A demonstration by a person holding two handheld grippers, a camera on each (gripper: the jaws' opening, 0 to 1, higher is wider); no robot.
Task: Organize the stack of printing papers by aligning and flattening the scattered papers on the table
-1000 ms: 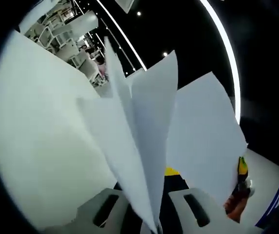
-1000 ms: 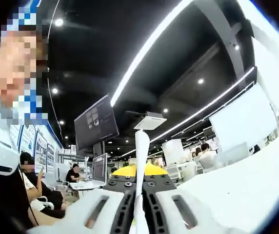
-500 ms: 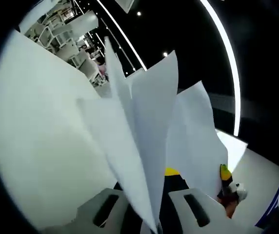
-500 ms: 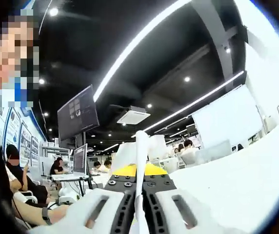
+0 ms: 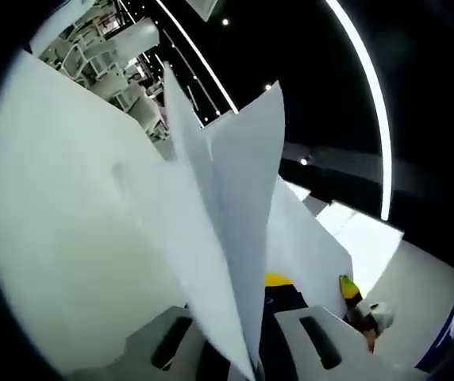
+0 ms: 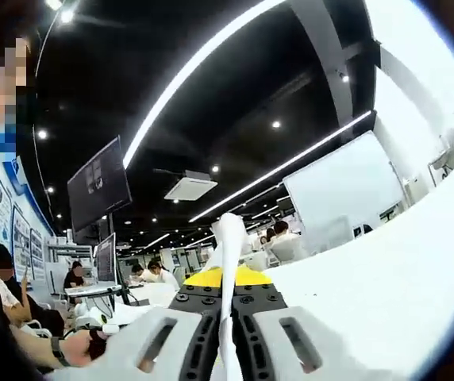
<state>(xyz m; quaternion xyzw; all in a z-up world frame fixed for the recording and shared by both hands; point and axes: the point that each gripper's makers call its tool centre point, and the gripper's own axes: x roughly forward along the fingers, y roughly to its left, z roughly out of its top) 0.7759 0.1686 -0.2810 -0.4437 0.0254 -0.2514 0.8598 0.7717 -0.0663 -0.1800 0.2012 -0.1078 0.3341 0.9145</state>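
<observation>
In the left gripper view, my left gripper is shut on a fan of white printing papers that rise steeply from between its jaws. To their right a further white sheet slopes down toward my right gripper, which comes in from the right with a yellow-green tip. In the right gripper view, my right gripper is shut on a white sheet seen edge-on as a thin strip. The white table spreads to its right.
A broad white surface covers the left of the left gripper view. In the right gripper view, people sit at desks at the left, under a hanging dark monitor. A hand shows at the lower left. Ceiling light strips run overhead.
In the left gripper view the right-hand sheet has swung edge-on and narrowed, and my right gripper has moved left and up. The right gripper view has tilted; the room slid left and down.
</observation>
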